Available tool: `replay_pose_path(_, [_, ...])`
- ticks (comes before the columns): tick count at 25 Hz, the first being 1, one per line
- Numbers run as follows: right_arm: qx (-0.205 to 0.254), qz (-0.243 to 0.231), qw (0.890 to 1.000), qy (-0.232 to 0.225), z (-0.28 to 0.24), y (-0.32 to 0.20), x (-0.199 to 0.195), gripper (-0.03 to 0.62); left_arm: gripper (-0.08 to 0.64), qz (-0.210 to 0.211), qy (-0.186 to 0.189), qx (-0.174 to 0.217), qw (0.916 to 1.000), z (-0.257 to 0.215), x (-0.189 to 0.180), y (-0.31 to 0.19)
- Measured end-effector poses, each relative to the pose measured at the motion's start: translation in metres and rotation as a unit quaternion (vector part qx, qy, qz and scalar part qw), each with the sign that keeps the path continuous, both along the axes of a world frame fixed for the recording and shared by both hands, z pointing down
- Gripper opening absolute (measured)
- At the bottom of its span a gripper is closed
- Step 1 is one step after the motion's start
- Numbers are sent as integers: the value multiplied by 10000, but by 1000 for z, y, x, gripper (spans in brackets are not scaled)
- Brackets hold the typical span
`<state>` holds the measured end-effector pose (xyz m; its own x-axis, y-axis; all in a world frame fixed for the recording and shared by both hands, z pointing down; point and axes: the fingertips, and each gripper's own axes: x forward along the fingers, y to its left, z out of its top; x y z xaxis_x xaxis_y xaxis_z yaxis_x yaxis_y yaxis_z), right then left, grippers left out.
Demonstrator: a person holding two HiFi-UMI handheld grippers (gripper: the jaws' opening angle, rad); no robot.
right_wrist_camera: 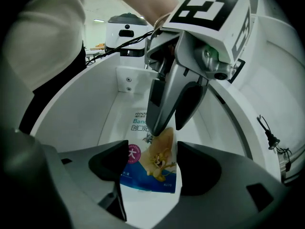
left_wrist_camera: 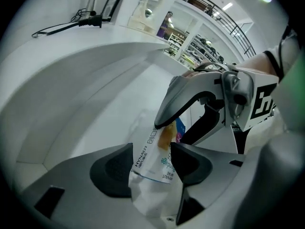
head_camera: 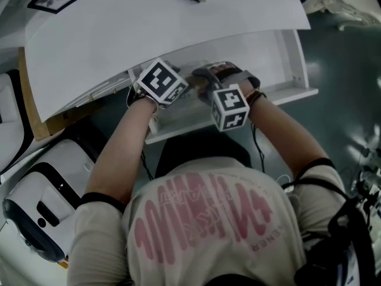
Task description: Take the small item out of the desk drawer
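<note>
My shirt (head_camera: 202,225) is filling the bottom of the head view. Past it, the white desk (head_camera: 178,34) is hanging over the open drawer (head_camera: 296,58). My right gripper (right_wrist_camera: 152,171) and left gripper (left_wrist_camera: 151,165) are both pinching the little box (right_wrist_camera: 156,159) inside it. I think I am starting the lift. Next I need to raise it over the front edge without letting go. Only the right gripper view is showing its cartoon front.
</note>
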<state>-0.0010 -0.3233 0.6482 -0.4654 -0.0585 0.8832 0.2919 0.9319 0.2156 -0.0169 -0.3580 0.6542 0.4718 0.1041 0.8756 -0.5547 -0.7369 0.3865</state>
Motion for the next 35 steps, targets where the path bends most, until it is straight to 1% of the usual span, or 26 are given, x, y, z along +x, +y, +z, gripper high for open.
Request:
replay_pose_path(4, [86, -218, 9997, 0, 0, 3, 0, 334, 270, 313, -68, -209, 9993, 3, -2, 11])
replay_pose_path(7, [156, -375, 9992, 12, 1, 5, -1, 334, 226, 503, -152, -317, 9981, 4, -5, 15])
replay_pose_path(10, [167, -455, 9988, 1, -2, 5, -2, 334, 215, 445, -106, -462, 9979, 4, -6, 18])
replay_pose_path(15, [168, -578, 9982, 50, -1, 8, 4, 334, 188, 293, 74, -671, 9973, 0, -4, 22])
replay_pose_path(19, [398, -678, 9968, 119, -3, 5, 10, 334, 163, 95, 292, -795, 9964, -4, 0, 26])
replay_pose_path(21, [514, -669, 9963, 163, -6, 2, 13, 334, 155, 0, 362, -785, 9963, -7, 0, 24])
replay_pose_path(23, [537, -492, 9972, 144, -12, -3, 15, 334, 145, -151, 438, -755, 9961, -12, -1, 23])
replay_pose_path(26, [492, -101, 9987, 68, -25, -11, 17, 334, 121, -446, 612, -704, 9946, -24, -2, 19])
replay_pose_path(31, [469, 466, 9978, -66, -49, -22, 18, 334, 117, -729, 759, -518, 9931, -39, -6, 19])
replay_pose_path(33, [372, 884, 9951, -239, -64, -27, 17, 334, 117, -907, 884, -460, 9909, -49, -8, 20])
replay_pose_path(35, [267, 1487, 9871, -535, -85, -38, 18, 334, 115, -1093, 1032, -360, 9880, -61, -11, 18])
